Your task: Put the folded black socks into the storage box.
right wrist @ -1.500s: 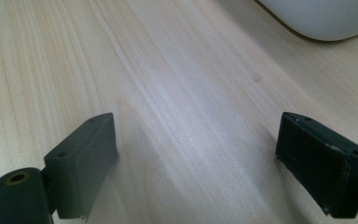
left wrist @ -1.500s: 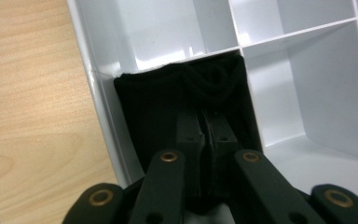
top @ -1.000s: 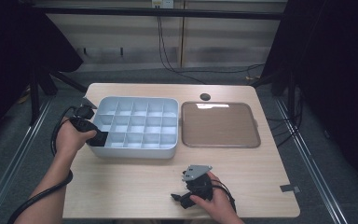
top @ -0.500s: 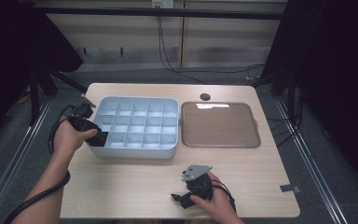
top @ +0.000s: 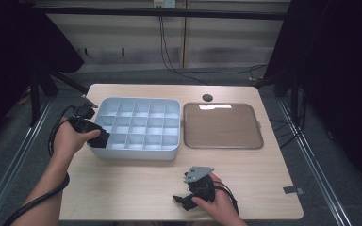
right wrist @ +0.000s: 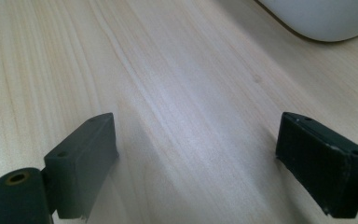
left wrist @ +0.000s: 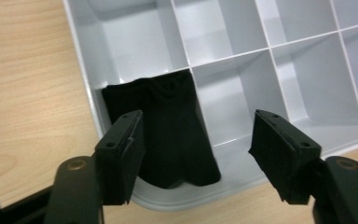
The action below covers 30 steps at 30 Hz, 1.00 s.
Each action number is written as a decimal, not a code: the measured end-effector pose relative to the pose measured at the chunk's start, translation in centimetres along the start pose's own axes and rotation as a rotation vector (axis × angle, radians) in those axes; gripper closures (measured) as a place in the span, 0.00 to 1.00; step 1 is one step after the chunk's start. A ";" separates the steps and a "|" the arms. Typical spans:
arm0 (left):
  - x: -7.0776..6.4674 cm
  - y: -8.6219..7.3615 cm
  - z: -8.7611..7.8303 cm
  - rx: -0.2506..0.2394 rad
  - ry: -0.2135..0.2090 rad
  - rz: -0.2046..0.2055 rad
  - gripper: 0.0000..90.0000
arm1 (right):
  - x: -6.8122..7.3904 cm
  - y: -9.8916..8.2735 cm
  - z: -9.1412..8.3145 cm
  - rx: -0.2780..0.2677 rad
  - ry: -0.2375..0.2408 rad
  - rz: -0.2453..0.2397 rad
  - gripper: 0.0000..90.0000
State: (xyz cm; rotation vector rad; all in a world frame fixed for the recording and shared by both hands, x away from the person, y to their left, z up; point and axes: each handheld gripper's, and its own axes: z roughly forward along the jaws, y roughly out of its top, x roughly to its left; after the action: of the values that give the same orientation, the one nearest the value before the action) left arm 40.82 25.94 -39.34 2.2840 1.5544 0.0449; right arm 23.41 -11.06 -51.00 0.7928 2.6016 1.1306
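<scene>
**Left gripper letting go of a black cloth in the organizer's corner cell**

The left gripper (left wrist: 198, 154) is hovering over the near-left corner of the grey compartment tray (top: 136, 153), with its jaws standing apart and nothing pressed between them; they have just been opening. A black folded cloth (left wrist: 168, 126), likely a sock, is lying in that corner cell, draped down the cell and over its near wall, just beside the left jaw but not clamped by it. In the high view the left gripper (top: 96, 134) is sitting at the tray's left edge in the person's left hand (top: 68, 139).

Judging from this, the step in hand is releasing the cloth into its cell. To do it well, the jaws should be getting clear of the fabric before the hand is lifting, so no fold is snagging and being dragged out again; the part hanging over the wall may be needing a push inward.

The right gripper (top: 188, 195) is resting low on the desk (top: 136, 188) near its front edge, well apart from the tray. Its jaws are standing wide, holding nothing, over bare wood (right wrist: 182, 93). A brown tray (top: 222, 126) is sitting just beside the organizer.
</scene>
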 end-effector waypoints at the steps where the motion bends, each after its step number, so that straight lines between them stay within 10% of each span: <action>1: 0.0 0.0 0.0 -0.003 -0.003 0.006 0.37 | 0.0 0.0 0.0 -0.001 0.000 0.001 0.13; 30: -1.6 -0.7 -0.4 -0.027 -0.047 0.052 0.26 | 0.0 0.0 0.0 0.001 0.003 0.000 0.13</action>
State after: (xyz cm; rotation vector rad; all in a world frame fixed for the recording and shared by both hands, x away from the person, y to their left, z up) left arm 39.46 24.86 -38.96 2.2880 1.4625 0.0251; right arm 23.42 -11.03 -50.99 0.7921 2.6052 1.1317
